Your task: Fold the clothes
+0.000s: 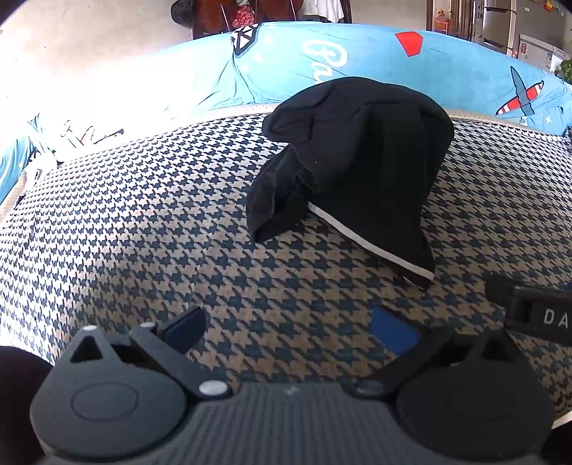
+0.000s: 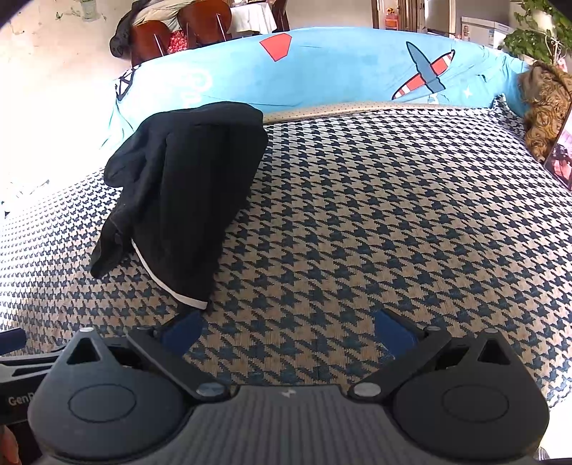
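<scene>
A black garment (image 1: 357, 157) with a white edge stripe lies folded in a thick bundle on the houndstooth sofa seat (image 1: 143, 229). In the right wrist view the same garment (image 2: 186, 186) sits at the left. My left gripper (image 1: 289, 331) hovers over the seat in front of the bundle, open and holding nothing. My right gripper (image 2: 287, 331) is open too, empty, its left blue pad (image 2: 180, 331) just short of the garment's striped corner. Part of the right gripper's body (image 1: 536, 311) shows at the right edge of the left wrist view.
A blue printed cover (image 2: 339, 68) drapes the sofa back behind the seat. A brown patterned cushion (image 2: 543, 107) and a dark framed item (image 2: 561, 157) sit at the right end. Wooden chairs (image 2: 178, 32) stand beyond the sofa. Wide bare seat (image 2: 393, 214) lies right of the garment.
</scene>
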`<state>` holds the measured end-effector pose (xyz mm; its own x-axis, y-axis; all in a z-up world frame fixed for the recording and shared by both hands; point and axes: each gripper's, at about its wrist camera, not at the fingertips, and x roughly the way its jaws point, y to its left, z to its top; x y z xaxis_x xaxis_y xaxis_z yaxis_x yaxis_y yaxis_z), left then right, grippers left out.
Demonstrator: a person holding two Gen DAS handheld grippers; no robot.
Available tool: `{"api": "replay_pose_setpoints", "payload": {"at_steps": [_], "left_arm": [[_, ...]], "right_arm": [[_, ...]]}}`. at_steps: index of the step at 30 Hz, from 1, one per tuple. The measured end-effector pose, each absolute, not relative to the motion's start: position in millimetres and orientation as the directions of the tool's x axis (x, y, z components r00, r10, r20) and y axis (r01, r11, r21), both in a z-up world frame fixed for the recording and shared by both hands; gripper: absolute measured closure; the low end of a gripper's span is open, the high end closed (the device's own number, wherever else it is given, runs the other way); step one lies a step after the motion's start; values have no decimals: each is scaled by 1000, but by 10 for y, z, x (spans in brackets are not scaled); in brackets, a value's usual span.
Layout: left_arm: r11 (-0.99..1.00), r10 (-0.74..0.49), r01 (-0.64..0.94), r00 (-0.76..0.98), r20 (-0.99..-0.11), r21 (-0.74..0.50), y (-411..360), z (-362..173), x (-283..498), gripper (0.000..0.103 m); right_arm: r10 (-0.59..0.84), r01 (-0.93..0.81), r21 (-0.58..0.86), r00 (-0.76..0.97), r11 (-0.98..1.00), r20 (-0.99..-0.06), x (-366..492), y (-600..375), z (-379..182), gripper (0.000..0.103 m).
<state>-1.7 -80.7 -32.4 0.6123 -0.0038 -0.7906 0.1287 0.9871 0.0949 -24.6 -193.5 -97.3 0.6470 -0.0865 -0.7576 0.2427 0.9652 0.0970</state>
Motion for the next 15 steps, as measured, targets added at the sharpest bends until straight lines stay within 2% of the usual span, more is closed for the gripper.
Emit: {"api": "replay_pose_setpoints", "payload": {"at_steps": [15], "left_arm": [[992, 18, 90, 609, -793, 91, -821, -354, 35, 0]], "right_arm": [[-89, 237, 87, 644, 968, -760, -216, -1893, -1001, 0]]}}
